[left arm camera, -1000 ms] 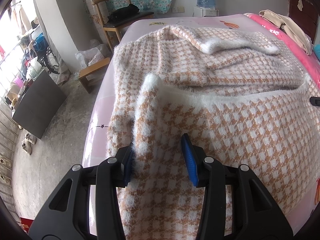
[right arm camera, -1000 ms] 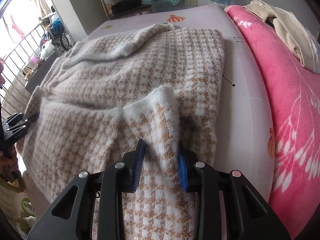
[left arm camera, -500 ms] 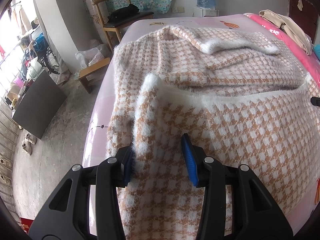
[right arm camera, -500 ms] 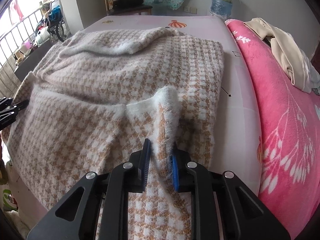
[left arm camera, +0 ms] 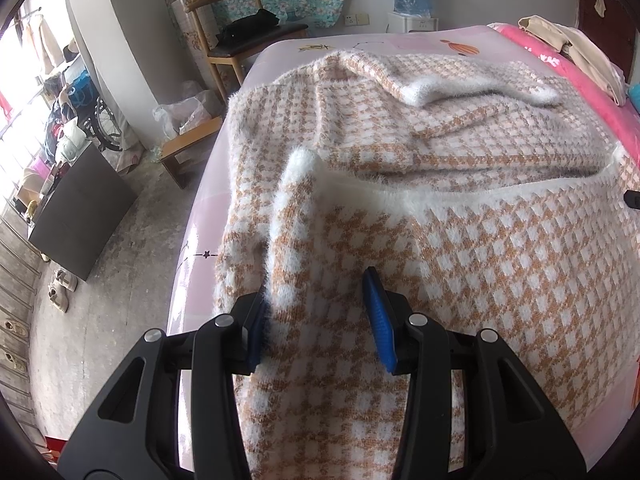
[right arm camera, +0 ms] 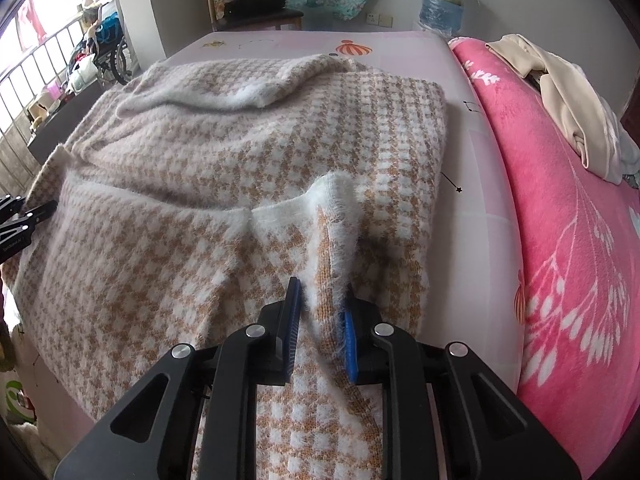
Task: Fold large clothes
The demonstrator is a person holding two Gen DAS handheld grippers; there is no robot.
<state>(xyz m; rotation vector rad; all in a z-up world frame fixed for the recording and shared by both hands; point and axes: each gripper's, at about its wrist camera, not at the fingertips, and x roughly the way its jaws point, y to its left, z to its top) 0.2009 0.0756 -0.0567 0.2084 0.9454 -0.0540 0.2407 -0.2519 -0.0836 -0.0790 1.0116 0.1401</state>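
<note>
Fuzzy orange-and-white houndstooth knit garment point(right arm camera: 248, 168): on bed, hem folded toward 12 o'clock.
Right tongs point(right arm camera: 320, 316): just closing, pinching hem.
Left tongs point(left arm camera: 318, 316): apparently clamping bunched hem.
Next: lift together, carry toward 12 o'clock.

Both tilted steeply downward, the left gripper point(left arm camera: 320, 316) holds its jaws moderately apart, gripping a wide bunch of fabric, while the right gripper point(right arm camera: 320, 320) has just narrowed, pinching a raised fold.

Home bedroom: bed point(right arm camera: 472, 152), wooden chair point(left arm camera: 236, 24)
</note>
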